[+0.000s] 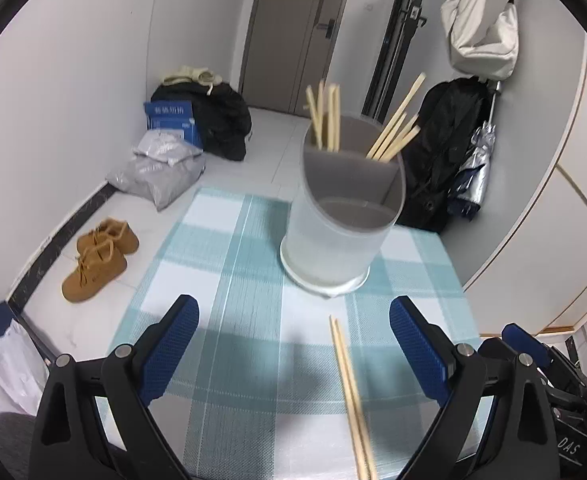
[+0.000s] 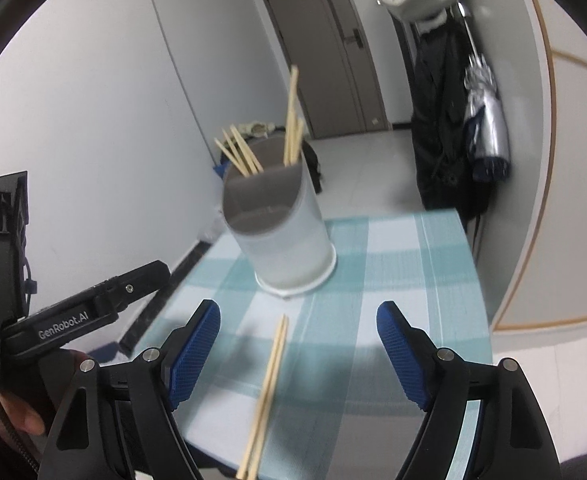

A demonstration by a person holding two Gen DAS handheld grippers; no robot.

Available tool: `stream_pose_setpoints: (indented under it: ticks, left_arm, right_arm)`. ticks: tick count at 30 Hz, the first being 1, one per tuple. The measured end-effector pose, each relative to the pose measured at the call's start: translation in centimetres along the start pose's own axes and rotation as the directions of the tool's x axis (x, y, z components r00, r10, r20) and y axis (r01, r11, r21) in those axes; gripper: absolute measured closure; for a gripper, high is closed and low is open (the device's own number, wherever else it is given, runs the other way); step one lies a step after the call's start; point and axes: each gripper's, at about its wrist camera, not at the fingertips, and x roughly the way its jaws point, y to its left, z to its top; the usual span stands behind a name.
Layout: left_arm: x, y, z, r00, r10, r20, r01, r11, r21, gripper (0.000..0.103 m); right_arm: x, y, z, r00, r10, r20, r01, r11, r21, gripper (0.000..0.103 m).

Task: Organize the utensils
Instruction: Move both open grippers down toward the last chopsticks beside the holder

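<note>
Both grippers, left [image 1: 293,344] & right [image 2: 298,344], gape wide, holding nothing. Two pale wooden chopsticks [image 2: 267,384] lie on the teal-checked cloth [image 1: 221,248] btwn right's pads, near the frosted white divided utensil cup [image 1: 333,236].

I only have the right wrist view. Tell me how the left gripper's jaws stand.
Observer: The left gripper is open and holds nothing.
Operator: Say where the loose chopsticks lie relative to it.
Observer: The loose chopsticks lie on the checked cloth, closer to its right finger than to its left one.
Operator: Report how the holder's rear is split.
Observer: In the holder, a divider splits the rear into two compartments, and chopsticks stand in both.
</note>
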Motion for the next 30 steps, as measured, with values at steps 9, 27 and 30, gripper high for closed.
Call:
stream_pose_setpoints:
  ticks: [9,27,30]
  left_arm:
    - [2.0,2.4,-0.6,0.997,0.022,-0.073,-0.026,0.998,-0.053,0.009]
    - [2.1,5.7,2.2,0.996,0.05,-0.073,-0.058,0.993,-0.105,0.01]
    - [2.2,5.9,2.3,0.996,0.046,-0.077,-0.054,0.992,-0.114,0.01]
  right_arm:
    - [3.5,-0.5,-1.8,0.988,-0.027,-0.152,0.027,1.0,-0.002,0.022]
    - [13.2,2.4,-2.2,0.899,-0.142,-0.415,0.064,0.978,-0.197,0.049]
    - [13.8,2.6,-2.5,0.886,-0.16,-0.436,0.072,0.975,-0.211,0.055]
